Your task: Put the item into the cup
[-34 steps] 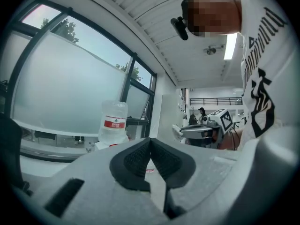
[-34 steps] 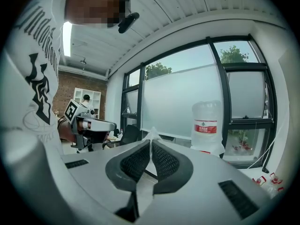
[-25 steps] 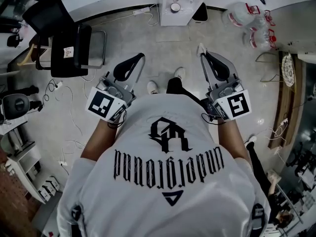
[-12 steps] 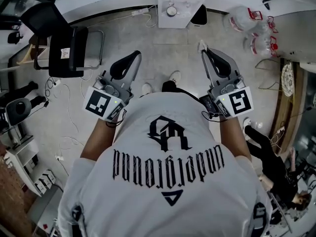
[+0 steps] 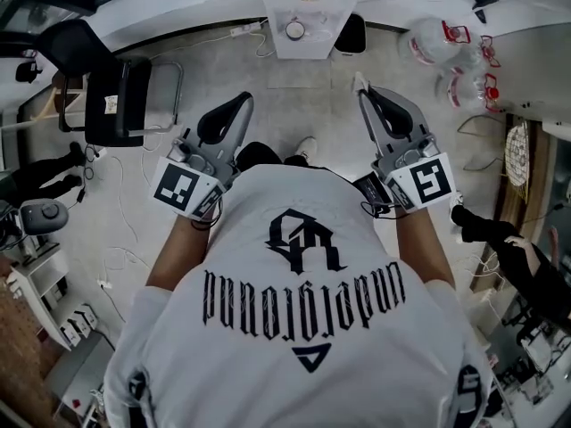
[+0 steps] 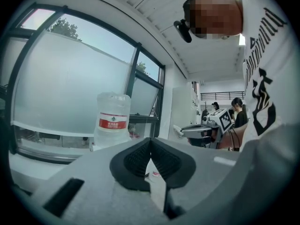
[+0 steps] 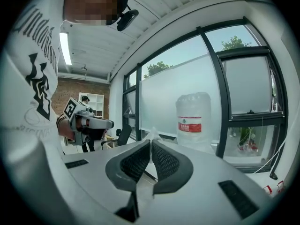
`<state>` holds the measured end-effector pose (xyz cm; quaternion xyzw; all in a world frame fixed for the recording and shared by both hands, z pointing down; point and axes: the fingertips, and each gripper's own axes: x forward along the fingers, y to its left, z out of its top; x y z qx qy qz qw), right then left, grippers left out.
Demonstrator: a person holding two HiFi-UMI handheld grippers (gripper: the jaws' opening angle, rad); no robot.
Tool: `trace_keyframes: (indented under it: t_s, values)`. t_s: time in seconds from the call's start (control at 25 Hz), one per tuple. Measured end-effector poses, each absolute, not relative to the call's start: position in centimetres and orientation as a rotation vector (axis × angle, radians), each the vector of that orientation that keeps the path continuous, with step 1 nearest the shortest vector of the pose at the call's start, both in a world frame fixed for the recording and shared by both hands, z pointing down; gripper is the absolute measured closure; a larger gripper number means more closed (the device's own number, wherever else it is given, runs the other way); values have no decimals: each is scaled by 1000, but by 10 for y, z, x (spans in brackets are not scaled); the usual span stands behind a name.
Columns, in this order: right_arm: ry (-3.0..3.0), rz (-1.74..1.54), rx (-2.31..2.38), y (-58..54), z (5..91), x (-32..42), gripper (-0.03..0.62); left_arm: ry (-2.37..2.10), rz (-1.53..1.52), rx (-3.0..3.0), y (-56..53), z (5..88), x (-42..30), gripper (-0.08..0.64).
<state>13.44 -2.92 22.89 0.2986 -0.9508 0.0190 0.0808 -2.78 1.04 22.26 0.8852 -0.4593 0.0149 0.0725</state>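
Barely started. Right claw (image 7: 151, 142) closed at the tips on a small white item (image 7: 153, 133), poking out just past them. Left claw (image 6: 150, 140) closed too, pads together, holding nothing. Both held up in the air above the floor (image 5: 294, 105), touching no tabletop. No sure cup anywhere: possibly the small round thing (image 5: 294, 29) on the white stand (image 5: 323, 14) well ahead of both claws, too small to tell. Left to do: carrying the item over, dropping it in.

Grey concrete floor (image 5: 294, 96) — black chair (image 5: 120, 87) stands at left, white stand (image 5: 308, 38) at top centre, clear water jugs (image 5: 446, 47) upper right. Thin cables (image 5: 125, 221) trail across left side; white shoe (image 5: 306, 147) near centre.
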Motion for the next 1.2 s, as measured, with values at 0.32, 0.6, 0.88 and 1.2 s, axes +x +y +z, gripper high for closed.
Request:
trace_keyframes:
  t_s: [0.32,0.6,0.88,1.2]
  values:
    - [-2834,69,902,-51,238,142,569,-1363,48,2658,-19,234,-19,545]
    - [-2808,81,919,-71,241,141,569,-1309,32,2671,-49,238,-14,545]
    - [-2790,127,904,-102,254,123,569,-1283,52,2653,-84,251,-26,545]
    - [-2759,177,864,-139,280,96,569,-1261,98,2634,-117,271,-48,545]
